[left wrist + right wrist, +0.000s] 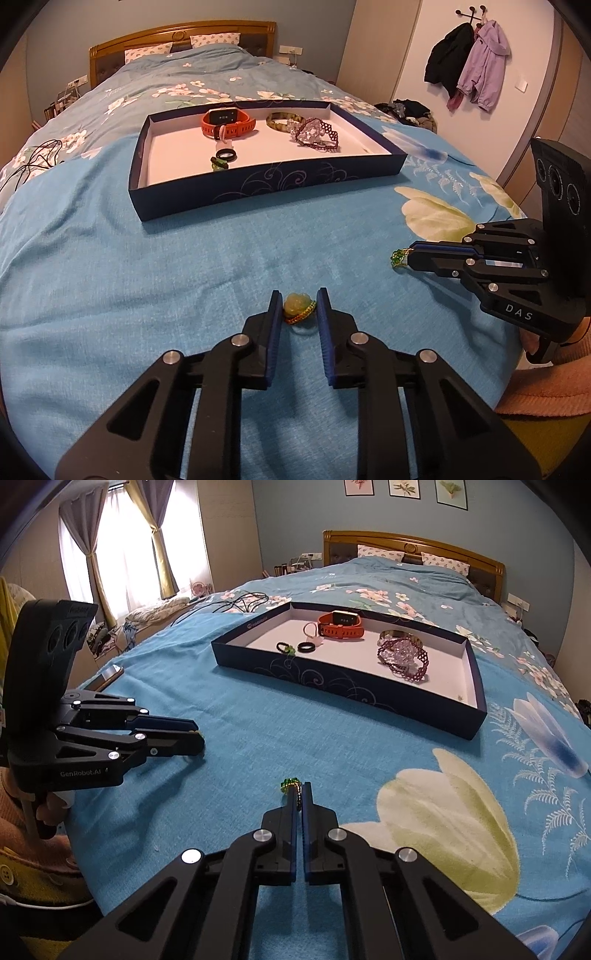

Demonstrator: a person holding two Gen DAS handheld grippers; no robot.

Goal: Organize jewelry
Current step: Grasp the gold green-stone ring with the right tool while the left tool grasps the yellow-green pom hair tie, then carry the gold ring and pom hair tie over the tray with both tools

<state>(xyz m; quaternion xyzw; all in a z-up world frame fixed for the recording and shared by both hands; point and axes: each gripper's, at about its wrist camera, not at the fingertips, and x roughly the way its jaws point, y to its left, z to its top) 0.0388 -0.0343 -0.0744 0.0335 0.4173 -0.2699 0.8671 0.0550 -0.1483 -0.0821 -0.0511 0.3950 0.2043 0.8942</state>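
A dark blue tray (pixel 266 184) with a white floor lies on the bed and holds an orange watch (pixel 227 122), a green bangle (pixel 282 120), a purple beaded bracelet (pixel 317 134) and small rings (pixel 225 154). My left gripper (pixel 300 298) is open, its fingers on either side of a pale green flower ring (pixel 297 305) that rests on the blanket. My right gripper (pixel 300 787) is shut on a small green beaded ring (pixel 288 785), held just above the blanket; it also shows in the left wrist view (pixel 400 257). The tray (pixel 351 690) lies beyond it.
The blue flowered blanket (pixel 147 277) covers the bed. Black cables (pixel 33 158) lie at the left edge and a phone (pixel 109 675) lies near the bed's corner. Coats hang on the wall (pixel 469 62) to the right.
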